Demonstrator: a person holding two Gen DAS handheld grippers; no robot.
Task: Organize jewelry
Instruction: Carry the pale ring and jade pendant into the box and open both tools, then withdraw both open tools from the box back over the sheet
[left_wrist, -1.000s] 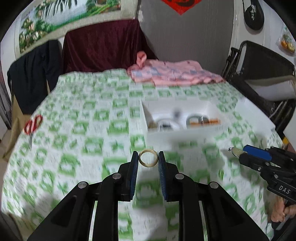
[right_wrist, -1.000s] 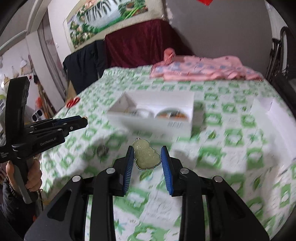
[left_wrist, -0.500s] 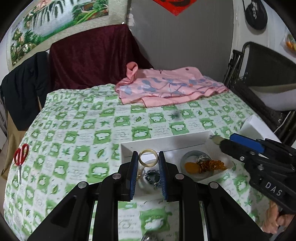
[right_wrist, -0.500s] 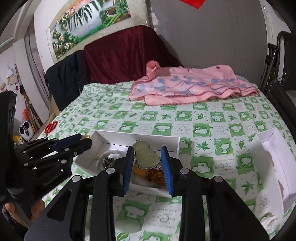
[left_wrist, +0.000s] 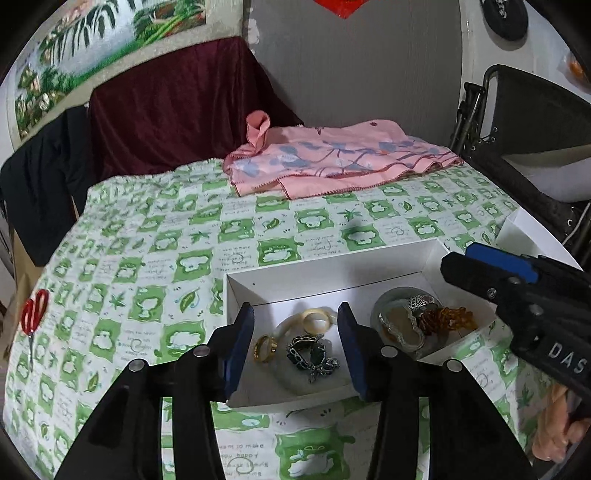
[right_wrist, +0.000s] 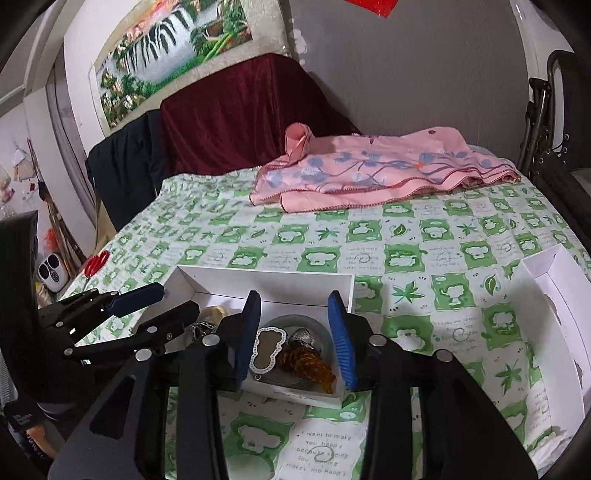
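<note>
Claws both parted just now over white cardboard box (left_wrist: 332, 269) on green-checked tabletop (left_wrist: 155, 280). Left claw (left_wrist: 295, 343) jaws have just been opening, nothing gripped; pale cream ring (left_wrist: 316, 320) it carried now lies in left compartment. Right claw (right_wrist: 293, 341) likewise opening, empty; silver-rimmed gourd-shaped jade pendant (right_wrist: 266, 349) rests on dish in right compartment. 2 pieces delivered; likely retreat next.
</note>
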